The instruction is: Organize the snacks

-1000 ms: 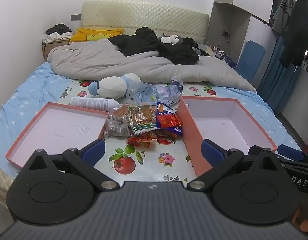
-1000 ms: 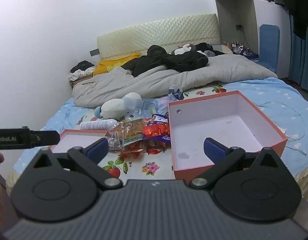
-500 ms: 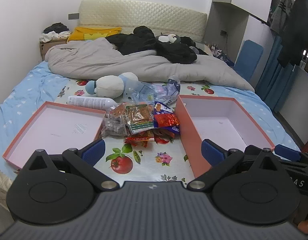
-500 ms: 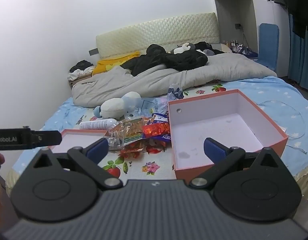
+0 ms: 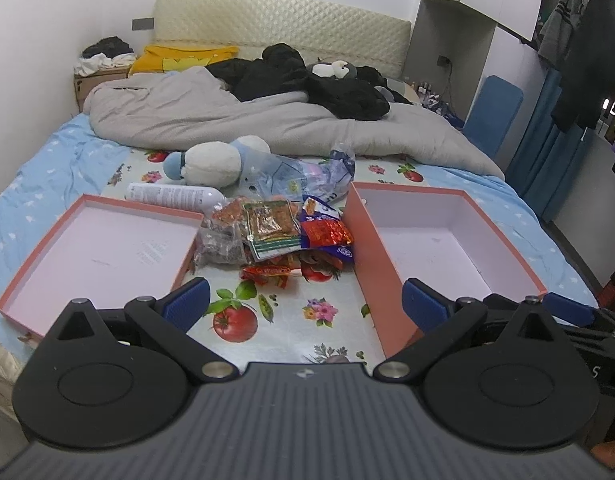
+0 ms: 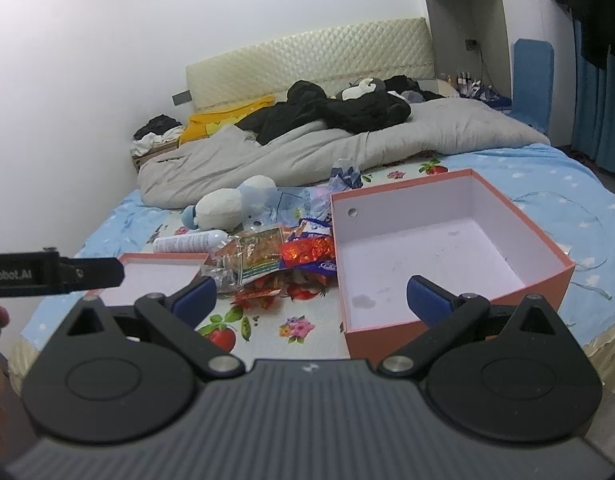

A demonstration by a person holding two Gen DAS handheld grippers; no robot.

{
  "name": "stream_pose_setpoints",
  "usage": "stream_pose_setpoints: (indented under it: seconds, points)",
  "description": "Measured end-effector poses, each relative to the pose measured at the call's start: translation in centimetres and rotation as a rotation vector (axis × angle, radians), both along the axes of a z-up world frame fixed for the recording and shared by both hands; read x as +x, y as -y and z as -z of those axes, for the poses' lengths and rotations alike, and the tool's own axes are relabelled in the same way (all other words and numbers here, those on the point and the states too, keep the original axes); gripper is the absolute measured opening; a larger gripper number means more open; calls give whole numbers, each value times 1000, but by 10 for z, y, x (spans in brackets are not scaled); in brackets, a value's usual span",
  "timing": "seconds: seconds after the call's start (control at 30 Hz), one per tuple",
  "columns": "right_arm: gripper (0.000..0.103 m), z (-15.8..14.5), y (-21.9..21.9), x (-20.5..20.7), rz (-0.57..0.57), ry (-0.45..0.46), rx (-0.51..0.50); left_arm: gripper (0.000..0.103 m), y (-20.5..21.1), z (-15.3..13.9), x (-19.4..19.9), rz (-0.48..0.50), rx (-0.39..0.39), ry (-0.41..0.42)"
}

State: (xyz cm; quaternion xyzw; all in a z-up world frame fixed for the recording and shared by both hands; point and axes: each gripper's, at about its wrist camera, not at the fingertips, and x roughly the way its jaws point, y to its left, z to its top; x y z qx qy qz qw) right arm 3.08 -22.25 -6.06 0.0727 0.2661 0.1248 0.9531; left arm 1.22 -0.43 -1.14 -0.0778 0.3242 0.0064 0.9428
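A pile of snack packets [image 5: 277, 236] lies on the flowered sheet between a shallow pink box lid [image 5: 95, 254] on the left and a deep pink box [image 5: 439, 248] on the right. The pile [image 6: 279, 258], the lid [image 6: 163, 266] and the deep box [image 6: 439, 248] also show in the right wrist view. My left gripper [image 5: 303, 306] is open and empty, hovering short of the pile. My right gripper [image 6: 311, 300] is open and empty, near the deep box's front left corner. The left gripper's side [image 6: 51, 274] shows at that view's left edge.
A white bottle [image 5: 171, 196], a plush toy [image 5: 215, 162] and crumpled plastic bags [image 5: 311, 180] lie just behind the pile. A grey duvet [image 5: 235, 124] with black clothes fills the far bed. A blue chair [image 5: 493, 114] and hanging clothes stand at the right.
Both grippers have drifted very slightly; the scene sits a little lower and nearer in the left view. Nothing on the bed has moved.
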Motion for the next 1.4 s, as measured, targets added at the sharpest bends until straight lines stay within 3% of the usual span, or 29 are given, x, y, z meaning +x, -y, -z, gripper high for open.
stream_pose_setpoints:
  seconds: [1.4]
  points:
    - [103, 13, -9, 6, -48, -47, 36, 103, -7, 6, -2, -7, 20, -38]
